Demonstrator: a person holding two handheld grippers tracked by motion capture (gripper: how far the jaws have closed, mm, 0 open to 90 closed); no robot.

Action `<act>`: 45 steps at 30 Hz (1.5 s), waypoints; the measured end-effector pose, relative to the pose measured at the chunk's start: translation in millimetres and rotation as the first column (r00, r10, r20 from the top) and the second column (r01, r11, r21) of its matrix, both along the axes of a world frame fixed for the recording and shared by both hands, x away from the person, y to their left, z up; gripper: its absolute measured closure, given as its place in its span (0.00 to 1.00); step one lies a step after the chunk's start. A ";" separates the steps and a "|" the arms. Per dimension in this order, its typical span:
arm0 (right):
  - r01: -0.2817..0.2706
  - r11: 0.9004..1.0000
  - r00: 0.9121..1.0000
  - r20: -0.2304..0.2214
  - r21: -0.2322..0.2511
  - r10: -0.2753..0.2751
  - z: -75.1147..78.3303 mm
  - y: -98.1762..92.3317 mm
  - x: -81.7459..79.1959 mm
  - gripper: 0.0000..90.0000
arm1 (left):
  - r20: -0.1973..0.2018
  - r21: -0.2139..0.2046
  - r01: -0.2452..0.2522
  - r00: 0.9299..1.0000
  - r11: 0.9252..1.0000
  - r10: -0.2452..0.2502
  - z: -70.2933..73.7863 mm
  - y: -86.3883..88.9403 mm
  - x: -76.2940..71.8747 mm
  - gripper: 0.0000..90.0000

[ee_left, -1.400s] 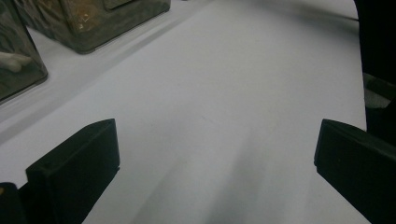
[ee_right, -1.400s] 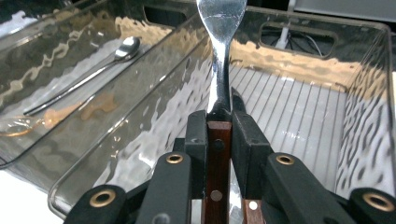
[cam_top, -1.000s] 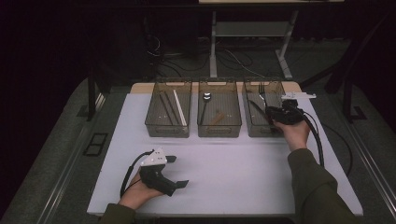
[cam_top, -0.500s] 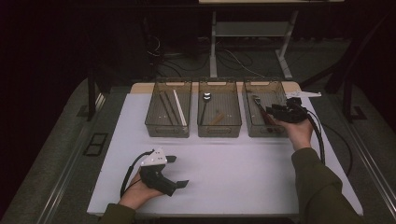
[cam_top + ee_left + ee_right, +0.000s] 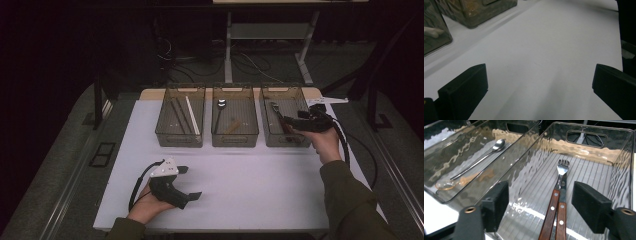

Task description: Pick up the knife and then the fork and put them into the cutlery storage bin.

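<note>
In the high view the right gripper (image 5: 287,119) hangs over the right-hand bin (image 5: 283,142) at the upper right of the frame, held by the right hand (image 5: 322,139). Its fingers (image 5: 495,205) have just been opening and now stand spread, pinching nothing. Between them in the right gripper view, on the ribbed bin floor, lie two wooden-handled forks (image 5: 556,202) touching side by side, right of centre, heads pointing to the upper frame. The middle bin (image 5: 454,195) at upper left holds a spoon (image 5: 484,155). At the lower left of the high view the left gripper (image 5: 192,182) rests on the white surface (image 5: 260,190), its fingers (image 5: 464,90) spread wide over bare surface.
</note>
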State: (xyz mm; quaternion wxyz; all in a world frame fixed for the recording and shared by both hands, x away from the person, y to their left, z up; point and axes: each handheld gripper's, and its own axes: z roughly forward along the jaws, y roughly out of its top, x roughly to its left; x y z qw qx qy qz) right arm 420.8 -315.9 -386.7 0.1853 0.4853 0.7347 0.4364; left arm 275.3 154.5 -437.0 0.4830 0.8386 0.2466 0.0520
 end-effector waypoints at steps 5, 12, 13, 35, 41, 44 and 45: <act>-0.044 0.999 0.999 -0.006 -0.028 0.043 5.0 2.1 -5.8 0.23 | 0.000 0.001 -0.003 1.000 1.000 0.003 -0.1 0.4 0.4 0.00; -0.084 0.996 0.996 -0.001 -0.041 0.085 10.6 3.2 -14.9 0.21 | 0.002 0.004 -0.004 1.000 1.000 0.004 0.0 0.6 0.6 0.00; -0.092 0.995 0.996 0.002 -0.038 0.092 11.0 3.7 -16.8 0.21 | 0.003 0.006 -0.005 1.000 1.000 0.005 0.0 0.8 0.6 0.00; -0.321 0.947 0.943 0.092 0.007 0.319 1.3 29.7 -92.7 0.19 | 0.009 -0.002 -0.009 1.000 1.000 0.009 0.7 3.4 -1.4 0.00; -0.336 0.942 0.939 0.081 0.001 0.335 -12.2 25.3 -109.5 0.19 | 0.007 -0.006 -0.009 1.000 1.000 0.009 0.6 2.9 -1.4 0.00; -0.335 0.942 0.940 0.071 0.004 0.334 -18.8 22.0 -116.4 0.19 | 0.010 -0.006 -0.008 1.000 1.000 0.008 0.8 2.7 -1.7 0.00; -0.338 0.941 0.939 0.071 0.001 0.337 -20.4 21.1 -118.5 0.19 | 0.010 -0.007 -0.009 1.000 1.000 0.009 0.8 2.8 -1.7 0.00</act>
